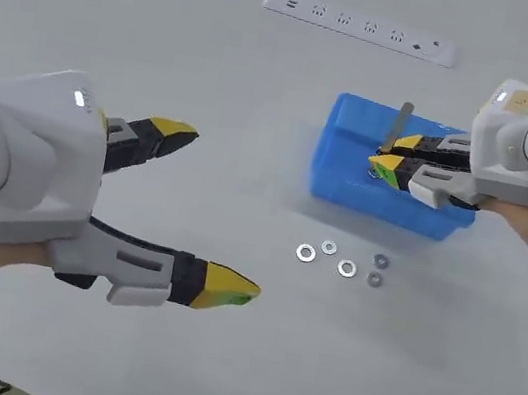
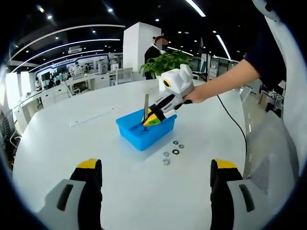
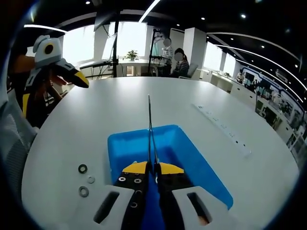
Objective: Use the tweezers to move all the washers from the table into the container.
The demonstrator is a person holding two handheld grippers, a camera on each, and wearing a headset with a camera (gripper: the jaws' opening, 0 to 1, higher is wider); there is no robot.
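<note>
Of the two tongs, the left gripper (image 1: 203, 210) is held wide open and empty above the bare table (image 1: 172, 20), well to the left of the work; its spread jaws are also seen framing the scene in its own view (image 2: 156, 165).

Further right, five washers (image 1: 346, 268) lie in a loose cluster on the table, just in front of the container (image 1: 347, 186) and apart from it. In the left gripper view they are seen between that gripper and the blue container (image 2: 139, 136); three of them (image 3: 82, 168) are caught at the lower left of the right gripper view.

The tweezers (image 1: 398, 129) are clamped between the closed jaws of the right gripper (image 1: 392, 156), which is held over the container. The lower end of the tweezers (image 2: 146, 108) is seen inside the container in the left gripper view, and the upper end rises above the jaws. Whether a washer is pinched at the tips, or already lies on the container floor, cannot be told.

The step in hand is judged to be the drop-off of one carry, with most of the task not yet done, since five washers are on the table. For the next move, the tweezers would need to be lifted clear of the container wall (image 3: 201, 167), brought over to the cluster, and lowered onto a single washer. Because the washers are thin and flat, one edge would have to be caught between the tips, and the neighbouring washers left undisturbed.
</note>
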